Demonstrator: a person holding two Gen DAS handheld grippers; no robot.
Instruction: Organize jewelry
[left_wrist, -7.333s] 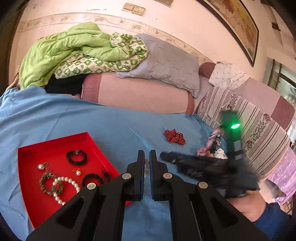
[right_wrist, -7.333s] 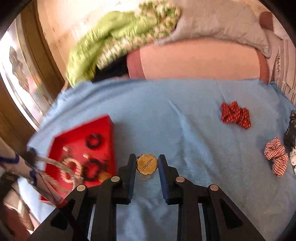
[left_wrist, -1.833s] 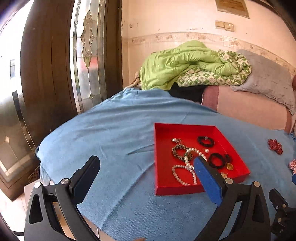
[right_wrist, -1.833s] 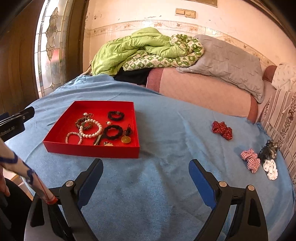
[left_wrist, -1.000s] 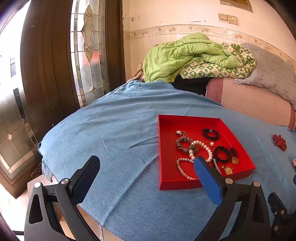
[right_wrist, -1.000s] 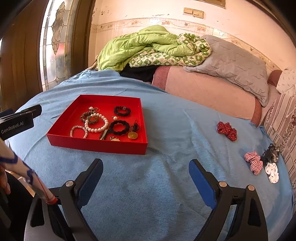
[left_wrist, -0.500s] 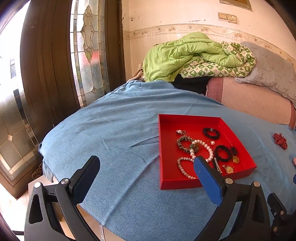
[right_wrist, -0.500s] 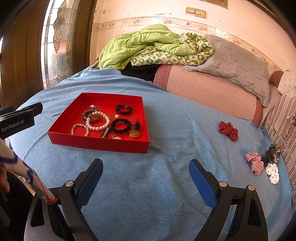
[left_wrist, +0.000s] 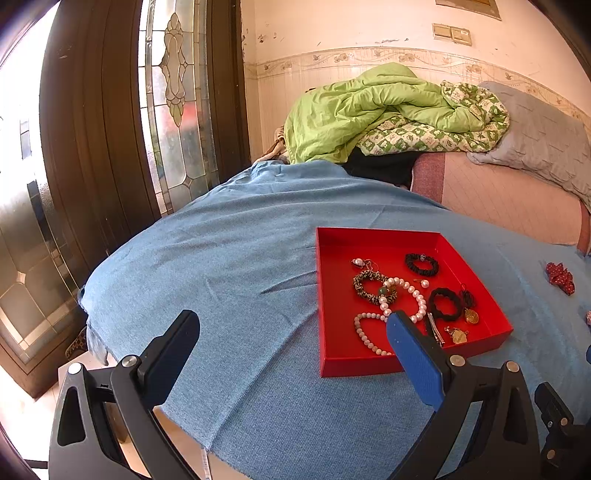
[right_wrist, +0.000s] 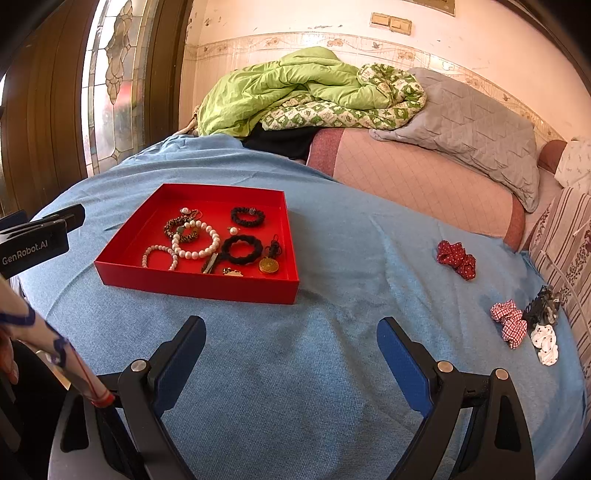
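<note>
A red tray (left_wrist: 334, 365) (right_wrist: 195, 286) sits on the blue cloth and holds pearl bracelets (right_wrist: 195, 240), black hair ties (right_wrist: 242, 249), a leopard-print bracelet (left_wrist: 373, 282) and gold pendants (right_wrist: 268, 265). My left gripper (left_wrist: 293, 332) hangs open near the front edge, low and left of the tray, with nothing between its fingers. My right gripper (right_wrist: 291, 338) is open too, empty, in front of the tray's right corner. The left gripper's body (right_wrist: 35, 243) shows at the left edge of the right wrist view.
A red dotted scrunchie (right_wrist: 456, 258) lies on the cloth to the right. Further right are a red checked scrunchie (right_wrist: 511, 326), a dark one (right_wrist: 543, 304) and a white one (right_wrist: 545, 343). Pillows and a green quilt (right_wrist: 291, 86) are piled behind. A glass-panelled door (left_wrist: 110, 147) stands left.
Since 7.3 s ago both grippers opened and pulled back; the gold pendant the right one held now lies in the tray. Over the last second the views barely shifted.
</note>
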